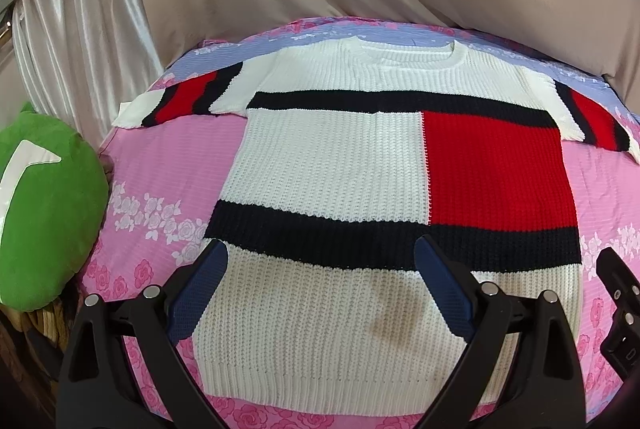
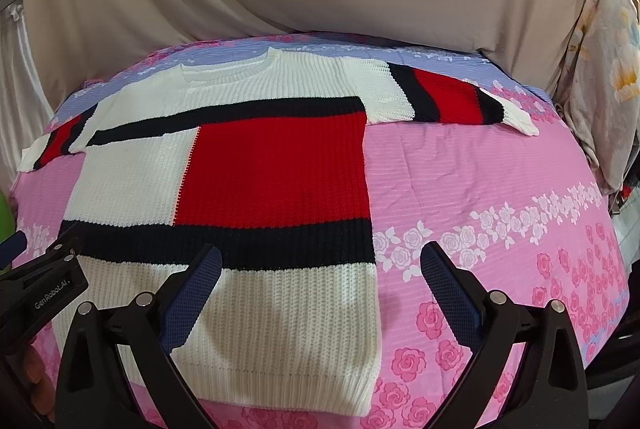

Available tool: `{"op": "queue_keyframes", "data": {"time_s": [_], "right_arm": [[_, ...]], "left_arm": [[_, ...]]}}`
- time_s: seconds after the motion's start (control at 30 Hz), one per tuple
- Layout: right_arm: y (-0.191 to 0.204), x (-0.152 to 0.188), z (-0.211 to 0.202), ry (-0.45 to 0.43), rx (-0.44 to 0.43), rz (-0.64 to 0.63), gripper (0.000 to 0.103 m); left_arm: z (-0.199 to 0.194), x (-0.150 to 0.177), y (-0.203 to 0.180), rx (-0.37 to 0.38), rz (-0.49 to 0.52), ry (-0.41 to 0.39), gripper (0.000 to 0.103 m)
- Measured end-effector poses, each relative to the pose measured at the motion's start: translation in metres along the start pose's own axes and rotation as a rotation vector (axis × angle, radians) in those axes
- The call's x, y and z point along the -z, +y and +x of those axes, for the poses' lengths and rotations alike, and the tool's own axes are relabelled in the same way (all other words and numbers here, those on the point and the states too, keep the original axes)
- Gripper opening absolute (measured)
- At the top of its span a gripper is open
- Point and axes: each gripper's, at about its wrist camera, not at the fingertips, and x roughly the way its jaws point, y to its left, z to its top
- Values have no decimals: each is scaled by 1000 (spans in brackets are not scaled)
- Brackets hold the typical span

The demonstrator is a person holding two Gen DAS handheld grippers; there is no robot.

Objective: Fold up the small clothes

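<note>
Both tongs wide apart, clamped on nothing: left gripper (image 1: pixel 320 281) poised above the lower white band of the knit sweater (image 1: pixel 384 165), right gripper (image 2: pixel 320 289) poised over that sweater's hem corner on the red-panel side, one finger above knit, the other above bare sheet. Sweater spread flat, face up, on the pink rose-print bedsheet (image 2: pixel 500 189), neckline far from the grippers, both sleeves stretched out sideways.

Likely soft and floppy, chunky rib knit, fairly light, stretchy, prone to sag and drag rather than slide. Best taken at the ribbed hem (image 1: pixel 340 381) corners or at a sleeve cuff (image 2: pixel 516 117), pinching both layers together. Green cushion (image 1: pixel 48 205) just off the sweater's other sleeve, clear of the fold.
</note>
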Motion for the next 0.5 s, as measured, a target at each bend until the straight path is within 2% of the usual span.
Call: {"op": "queue_keyframes", "data": {"time_s": [0.5], "right_arm": [[0, -2, 3, 5, -2, -1, 98]], "left_arm": [[3, -1, -4, -3, 8, 2, 92]]}}
